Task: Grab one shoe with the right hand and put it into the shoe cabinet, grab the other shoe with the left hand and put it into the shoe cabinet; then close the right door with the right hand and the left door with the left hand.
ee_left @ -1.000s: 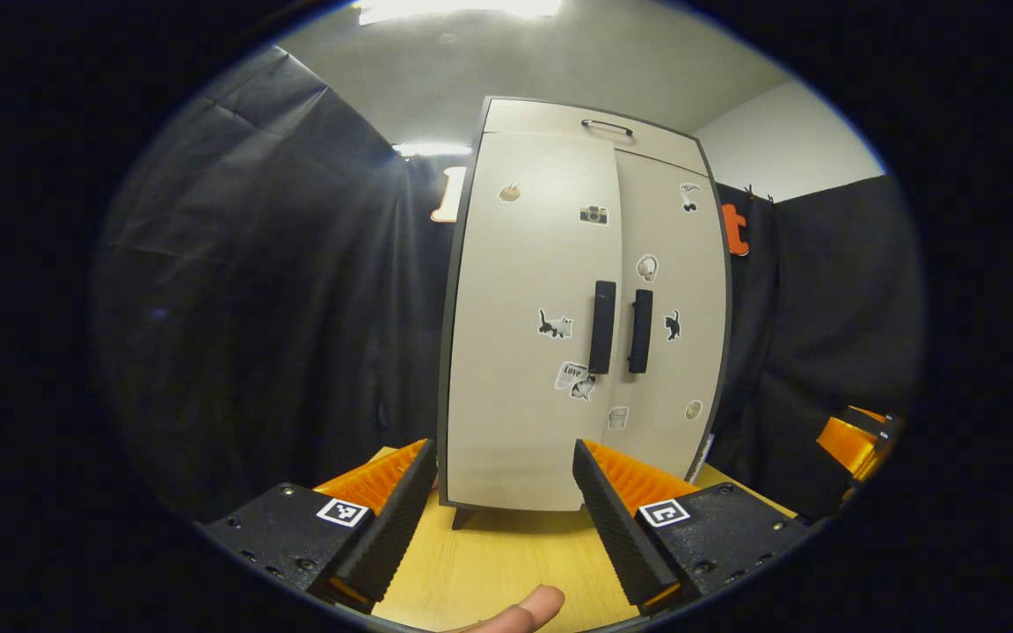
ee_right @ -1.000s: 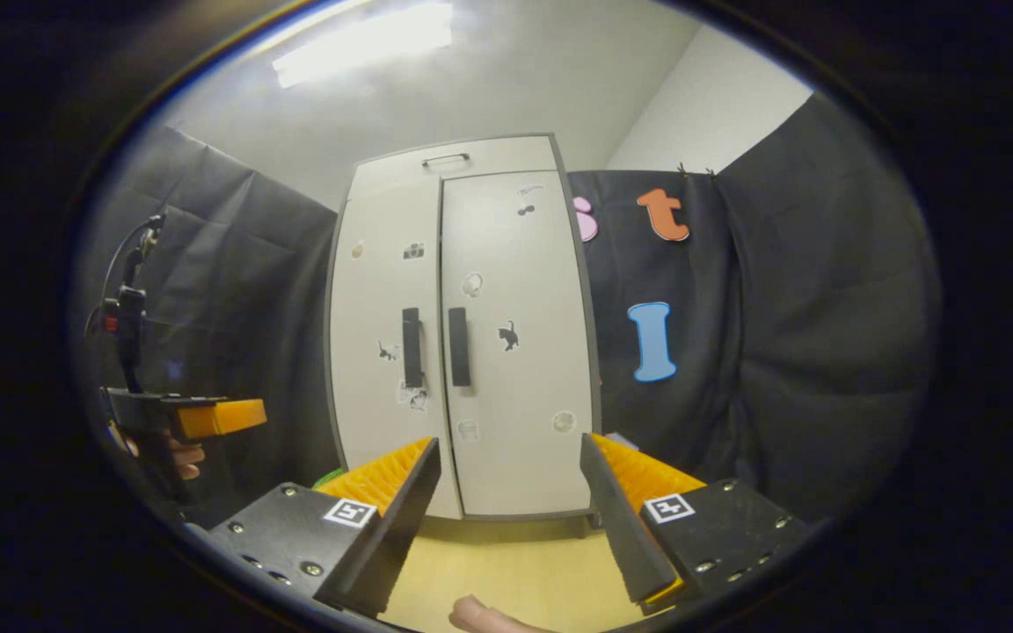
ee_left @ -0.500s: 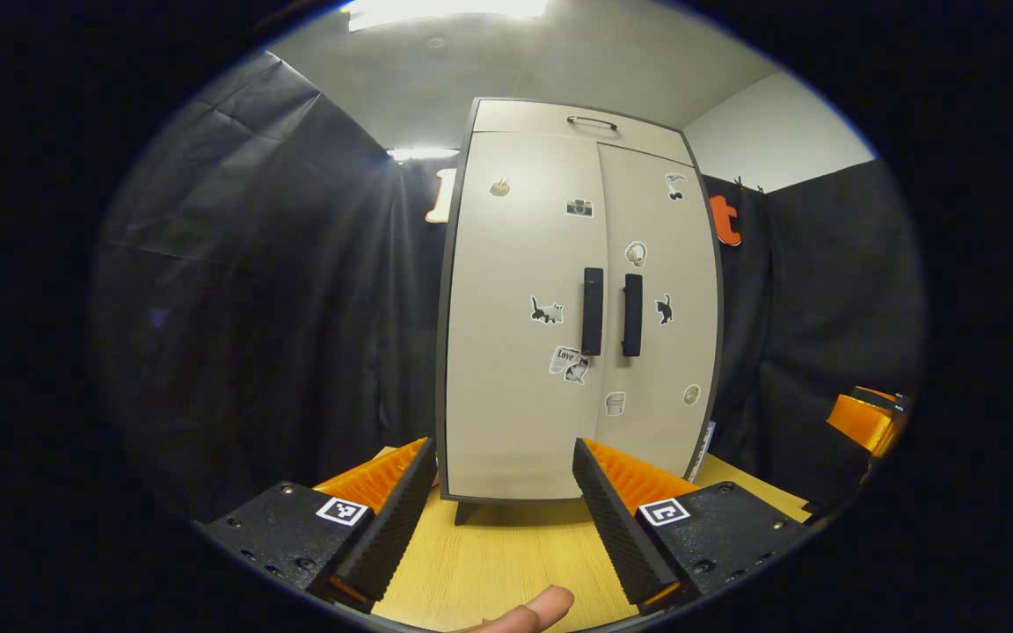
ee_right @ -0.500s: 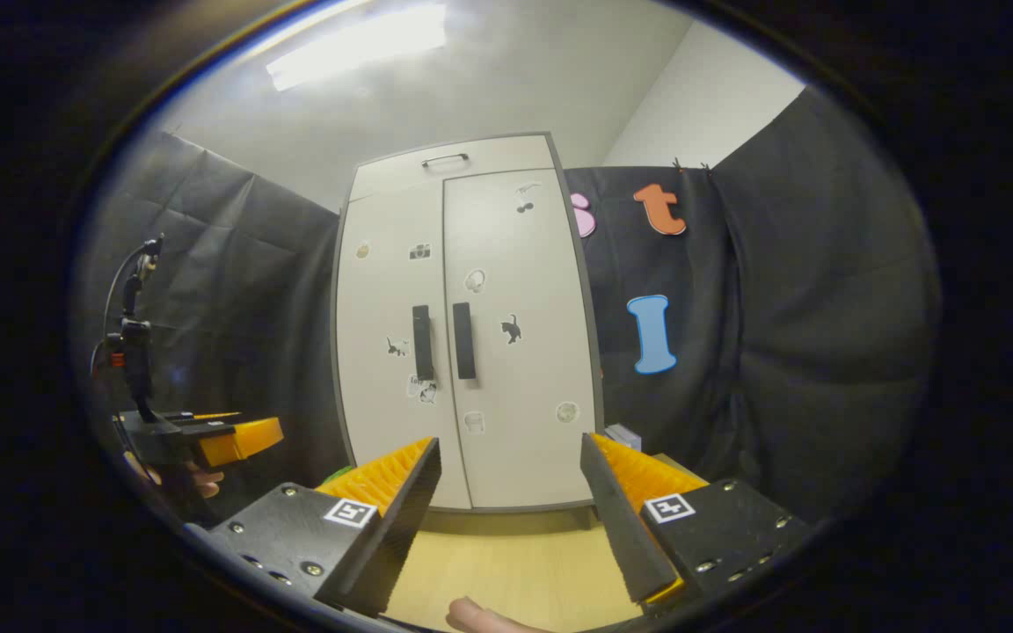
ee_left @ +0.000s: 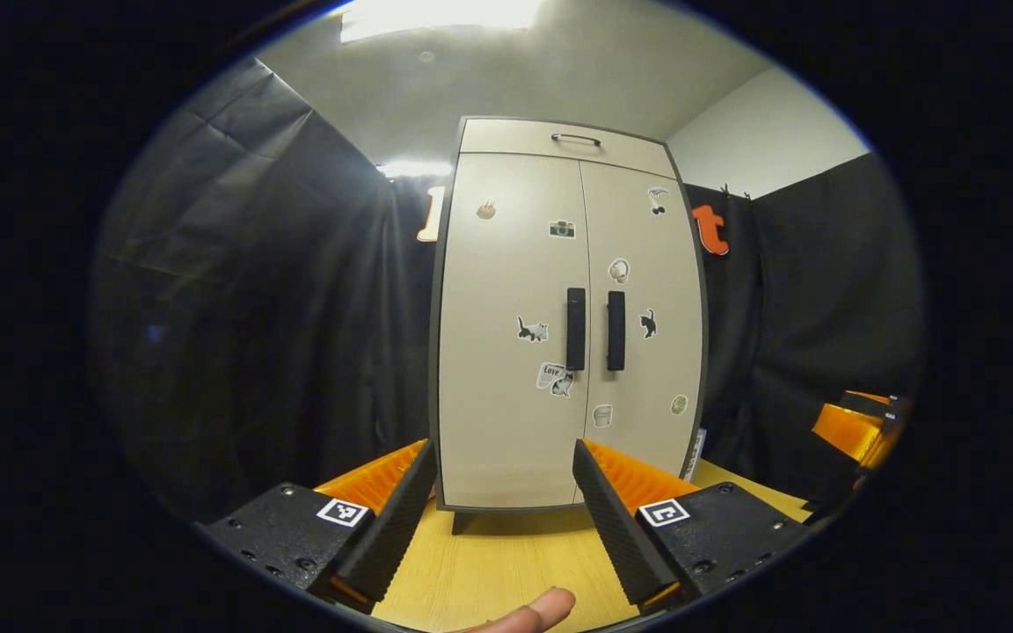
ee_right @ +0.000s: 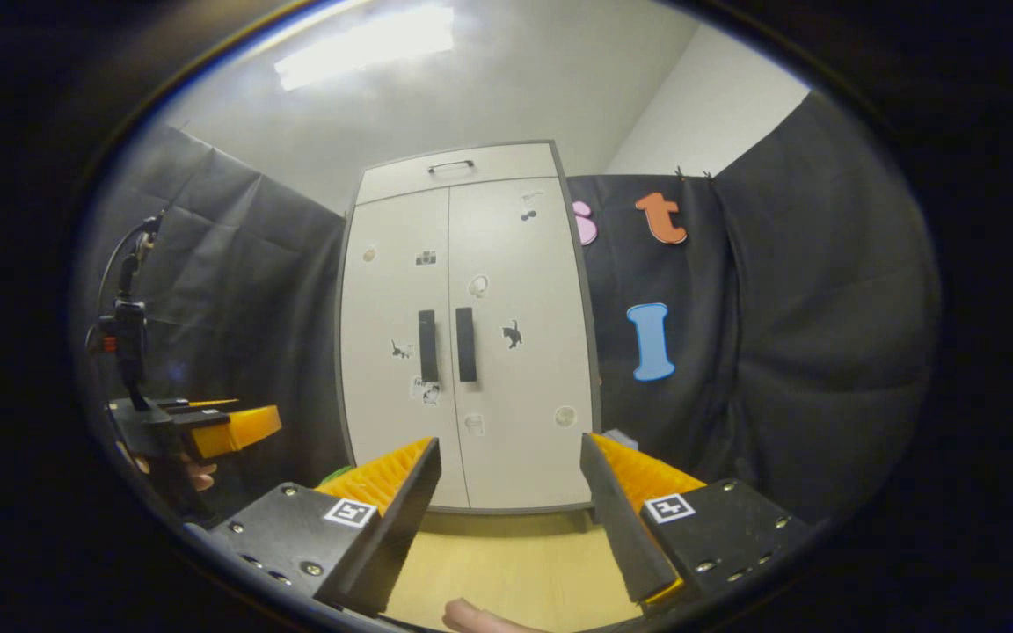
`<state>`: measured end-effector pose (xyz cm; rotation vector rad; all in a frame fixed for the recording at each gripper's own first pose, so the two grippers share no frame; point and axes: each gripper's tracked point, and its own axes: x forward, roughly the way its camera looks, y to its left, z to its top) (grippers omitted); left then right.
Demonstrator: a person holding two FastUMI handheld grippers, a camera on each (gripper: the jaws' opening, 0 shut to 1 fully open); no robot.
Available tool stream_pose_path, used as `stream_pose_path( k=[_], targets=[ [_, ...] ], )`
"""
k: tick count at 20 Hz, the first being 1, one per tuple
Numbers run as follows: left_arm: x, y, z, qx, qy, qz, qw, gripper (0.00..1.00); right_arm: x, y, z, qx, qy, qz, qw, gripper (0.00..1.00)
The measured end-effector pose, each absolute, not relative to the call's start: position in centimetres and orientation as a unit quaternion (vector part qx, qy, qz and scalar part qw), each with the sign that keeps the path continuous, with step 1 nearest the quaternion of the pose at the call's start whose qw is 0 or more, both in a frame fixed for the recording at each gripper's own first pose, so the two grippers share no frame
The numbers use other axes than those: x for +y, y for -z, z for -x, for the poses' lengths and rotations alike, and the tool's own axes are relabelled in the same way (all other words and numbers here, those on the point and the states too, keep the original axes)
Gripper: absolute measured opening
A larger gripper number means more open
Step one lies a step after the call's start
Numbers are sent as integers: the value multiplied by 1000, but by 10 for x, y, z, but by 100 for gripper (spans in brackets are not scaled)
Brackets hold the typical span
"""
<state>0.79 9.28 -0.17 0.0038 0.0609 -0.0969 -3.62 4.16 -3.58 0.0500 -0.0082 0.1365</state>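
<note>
The beige shoe cabinet [ee_left: 564, 316] stands upright on the wooden table [ee_left: 506, 563] with both doors shut and two black handles [ee_left: 575, 328] side by side at its middle. In the right gripper view the same cabinet [ee_right: 467, 334] stands straight ahead. My left gripper [ee_left: 502, 514] is open in front of the cabinet's foot, nothing between its fingers. My right gripper [ee_right: 511, 510] is open too, a short way back from the doors. The left gripper [ee_right: 207, 431] also hangs at the left of the right gripper view, held by a hand.
Stickers dot both doors, and a drawer with a thin handle [ee_left: 575, 139] tops the cabinet. Black cloth walls close in on both sides. The other gripper's orange finger [ee_left: 854, 431] shows at the right edge. A fingertip [ee_left: 542, 608] rests at the bottom.
Both grippers have drawn back a little from the cabinet, which looks smaller and lower in the views. Both doors stay shut and both grippers stay open.
</note>
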Motion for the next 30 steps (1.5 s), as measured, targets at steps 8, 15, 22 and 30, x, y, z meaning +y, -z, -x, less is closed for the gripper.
stream_pose_path(
  k=[8,15,22,30],
  targets=[
    [90,8,-6,43,53,10,998,96,33,45,33,3,-63,-39,997,95],
    [92,2,-2,33,46,13,998,96,36,48,32,8,-65,-33,997,95],
    [86,-2,4,16,59,18,998,96,37,51,33,6,-71,-43,997,92],
    [89,3,6,25,44,27,998,96,40,53,34,6,-78,-30,996,92]
  ],
)
